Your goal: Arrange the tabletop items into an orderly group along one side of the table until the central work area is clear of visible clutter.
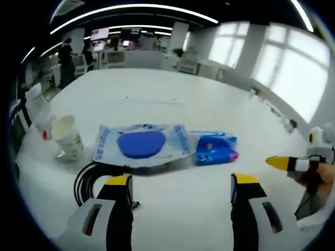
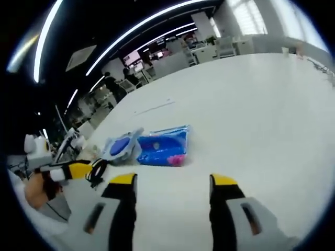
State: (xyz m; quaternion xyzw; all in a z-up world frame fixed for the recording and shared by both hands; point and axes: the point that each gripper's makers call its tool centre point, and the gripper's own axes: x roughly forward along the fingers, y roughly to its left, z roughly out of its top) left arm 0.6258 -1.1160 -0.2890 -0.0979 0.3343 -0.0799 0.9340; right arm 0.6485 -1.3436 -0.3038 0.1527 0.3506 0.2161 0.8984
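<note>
Both sets of jaws stand spread and empty. On the worktop [image 1: 172,89] a wipes pack [image 1: 140,145] lies touching a blue tissue packet [image 1: 215,148], beside a paper cup [image 1: 68,137] and black cable [image 1: 86,178]. The packets look soft, light and slippery; pinching an edge seam seems best.

Bright, soft light from ceiling strip lights [image 1: 131,8] and blown-out windows [image 1: 293,73] at right; white table [image 1: 157,94] glares; fisheye edges bend, overall slightly blurred.
</note>
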